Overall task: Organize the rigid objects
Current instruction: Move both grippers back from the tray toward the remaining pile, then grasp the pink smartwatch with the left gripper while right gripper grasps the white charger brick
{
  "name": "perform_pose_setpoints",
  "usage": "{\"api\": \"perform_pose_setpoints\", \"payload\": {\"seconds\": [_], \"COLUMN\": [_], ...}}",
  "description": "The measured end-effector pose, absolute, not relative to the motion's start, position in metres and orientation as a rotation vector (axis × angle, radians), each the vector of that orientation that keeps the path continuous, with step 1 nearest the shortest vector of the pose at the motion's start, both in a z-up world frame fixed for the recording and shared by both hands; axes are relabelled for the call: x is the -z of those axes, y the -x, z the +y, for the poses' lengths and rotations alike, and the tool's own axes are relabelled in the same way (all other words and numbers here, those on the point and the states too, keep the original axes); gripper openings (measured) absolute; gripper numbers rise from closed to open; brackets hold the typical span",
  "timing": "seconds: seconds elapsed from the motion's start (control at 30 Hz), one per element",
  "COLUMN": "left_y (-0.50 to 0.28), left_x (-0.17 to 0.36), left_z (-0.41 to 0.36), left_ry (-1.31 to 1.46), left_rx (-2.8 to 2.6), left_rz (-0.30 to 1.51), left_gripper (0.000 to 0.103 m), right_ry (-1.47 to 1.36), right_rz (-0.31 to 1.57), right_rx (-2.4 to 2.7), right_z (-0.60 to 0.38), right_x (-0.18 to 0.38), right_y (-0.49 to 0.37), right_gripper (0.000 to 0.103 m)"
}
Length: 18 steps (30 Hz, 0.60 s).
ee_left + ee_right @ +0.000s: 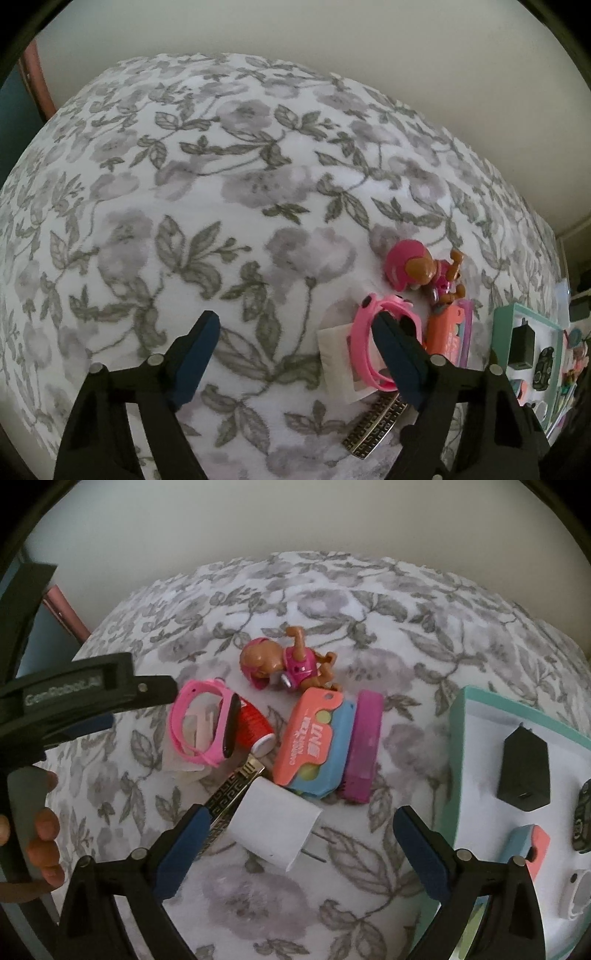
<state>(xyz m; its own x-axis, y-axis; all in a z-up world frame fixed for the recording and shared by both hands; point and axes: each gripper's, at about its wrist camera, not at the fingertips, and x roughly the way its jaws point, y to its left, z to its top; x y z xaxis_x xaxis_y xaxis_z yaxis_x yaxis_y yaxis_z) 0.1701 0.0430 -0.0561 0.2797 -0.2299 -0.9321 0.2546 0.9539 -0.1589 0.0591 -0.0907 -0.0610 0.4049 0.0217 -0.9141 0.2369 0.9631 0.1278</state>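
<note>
While the left wrist view shows the left claw (295, 354) spread wide and empty, one pink band (364, 350) lies at lower right, looped around its right finger. From the right wrist view, the right claw (299, 843) gapes, gripping nothing; one white charger (275, 821) lies between its fingers at lower centre on the bed (369, 602), long axis slanting toward lower right, nearer this hand.

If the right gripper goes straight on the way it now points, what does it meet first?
Most likely the white charger block, lying on the floral bedspread between the open fingers of the right gripper. The patterned metal bar sits beside its left finger. Depth is unclear in this fisheye view.
</note>
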Motion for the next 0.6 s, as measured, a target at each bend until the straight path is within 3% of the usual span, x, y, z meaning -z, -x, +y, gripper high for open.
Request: {"api": "perform_pose_setpoints", "payload": {"seconds": [0.2,0.37,0.43,0.6], "left_y": [-0.170,-0.167,-0.168,-0.168], "left_x": [0.057,0.062,0.062,0.059], "left_z": [0.026,0.019,0.021,0.026], "left_ry": [-0.069,-0.073,-0.055,-0.027], "left_rx": [0.371,0.406,0.416,0.412], "left_rz": [1.258,1.289,1.294,1.292], "left_gripper": [0.071,0.040,0.034,0.025], "right_ry": [-0.296,-0.306,-0.305,-0.313], "right_rz": [1.180,1.180,1.183,1.189], "right_rx": [0.135,0.099,0.095,0.100], "right_z": [-0.094,-0.092,-0.091,-0.096], "right_x": [0.072,0.070,0.069,0.067], "right_y": [-0.062,-0.060,-0.058,-0.054], "right_gripper": [0.085,0.072,0.067,0.066]}}
